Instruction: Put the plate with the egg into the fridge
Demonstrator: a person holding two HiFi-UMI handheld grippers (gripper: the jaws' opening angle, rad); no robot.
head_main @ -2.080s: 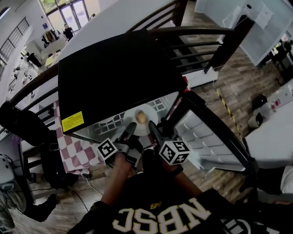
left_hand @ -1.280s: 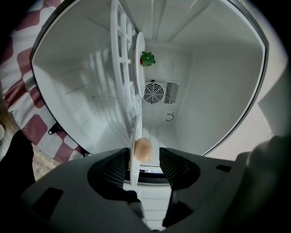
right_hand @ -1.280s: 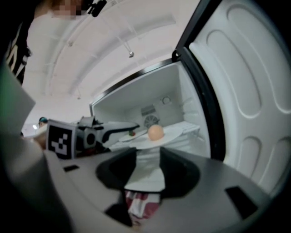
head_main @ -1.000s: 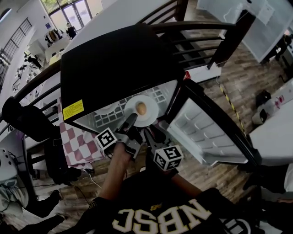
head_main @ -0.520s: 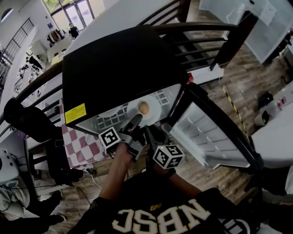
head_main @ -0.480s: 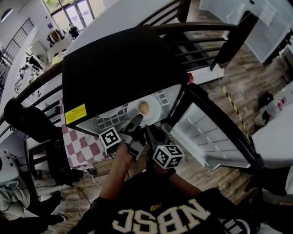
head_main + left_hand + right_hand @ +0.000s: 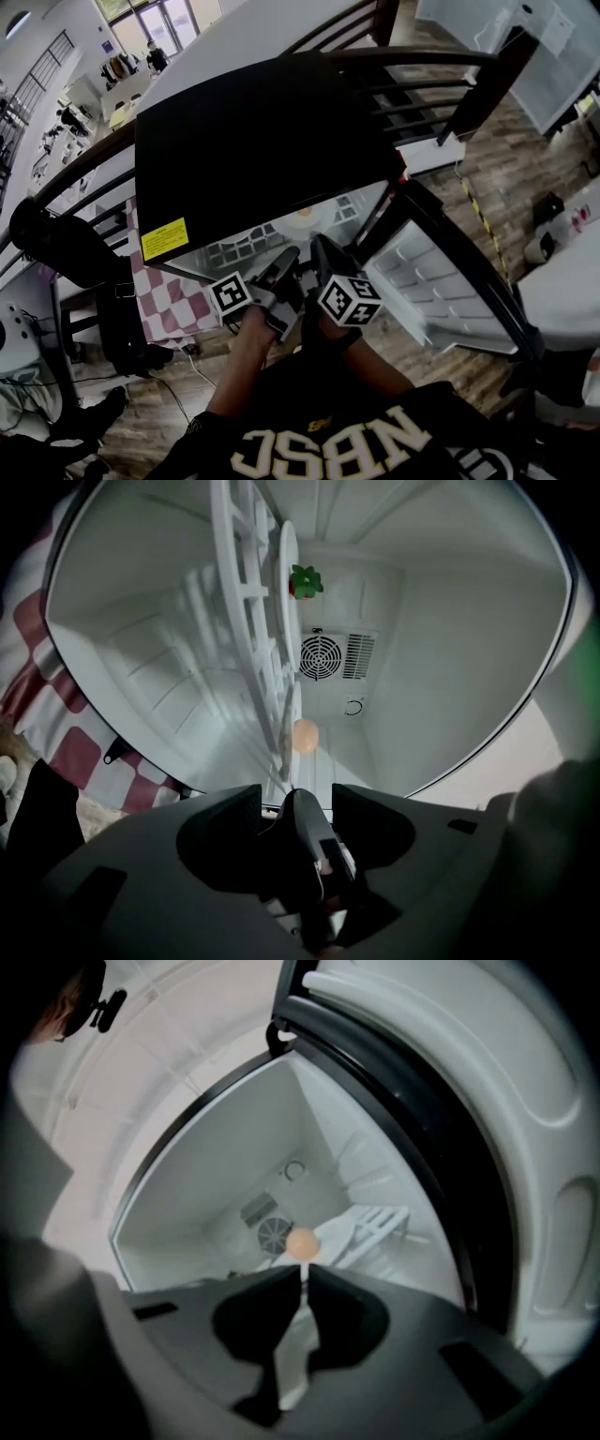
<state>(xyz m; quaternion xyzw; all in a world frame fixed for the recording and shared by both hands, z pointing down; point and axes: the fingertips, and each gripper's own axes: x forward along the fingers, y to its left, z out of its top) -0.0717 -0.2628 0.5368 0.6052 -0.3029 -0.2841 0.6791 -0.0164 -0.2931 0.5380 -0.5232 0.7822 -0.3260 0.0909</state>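
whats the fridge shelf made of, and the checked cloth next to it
Shelf: looks like white moulded plastic, matte, going by its flat slotted bars.
Cloth: probably woven fabric or oilcloth. It is red-and-white checked and drapes softly, but the finish is too dim to tell.

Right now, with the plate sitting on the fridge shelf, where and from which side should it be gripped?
Grip the plate by its thin near rim, coming in level from the open front, one jaw above and one below. It lies flat on the slatted shelf with the egg resting on it, so keep it level.
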